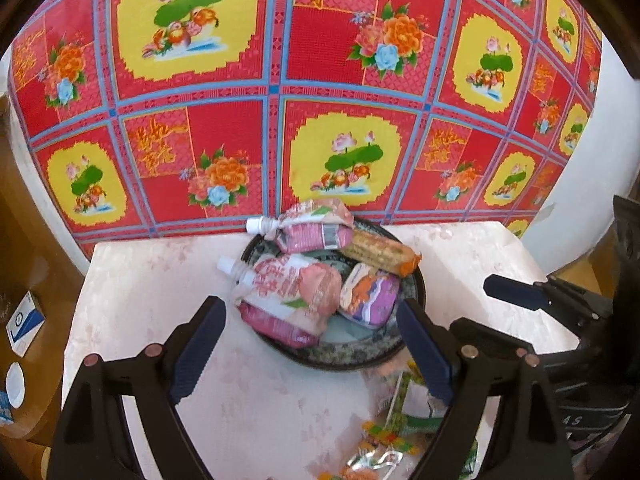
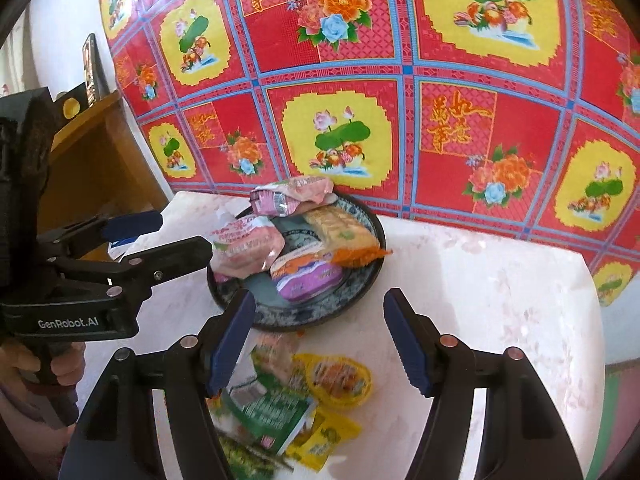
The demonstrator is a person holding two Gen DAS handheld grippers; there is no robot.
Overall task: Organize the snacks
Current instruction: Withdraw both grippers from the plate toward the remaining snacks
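A dark patterned plate (image 1: 352, 354) (image 2: 360, 292) on a pale pink table holds several snacks: two pink spout pouches (image 1: 292, 292) (image 2: 248, 248), a wafer pack with an orange end (image 1: 380, 254) (image 2: 344, 236) and a purple pack (image 1: 370, 294) (image 2: 308, 278). Loose green and yellow snack packs (image 2: 280, 408) (image 1: 396, 420) lie on the table in front of the plate. My left gripper (image 1: 312, 348) is open and empty, just before the plate. My right gripper (image 2: 320, 344) is open and empty, above the loose packs.
A red floral cloth (image 1: 280, 80) hangs behind the table (image 1: 160, 280). A wooden cabinet (image 2: 92, 160) stands at the left, with a small blue and white box (image 1: 24, 324) on it. The table's right part (image 2: 500, 280) is bare.
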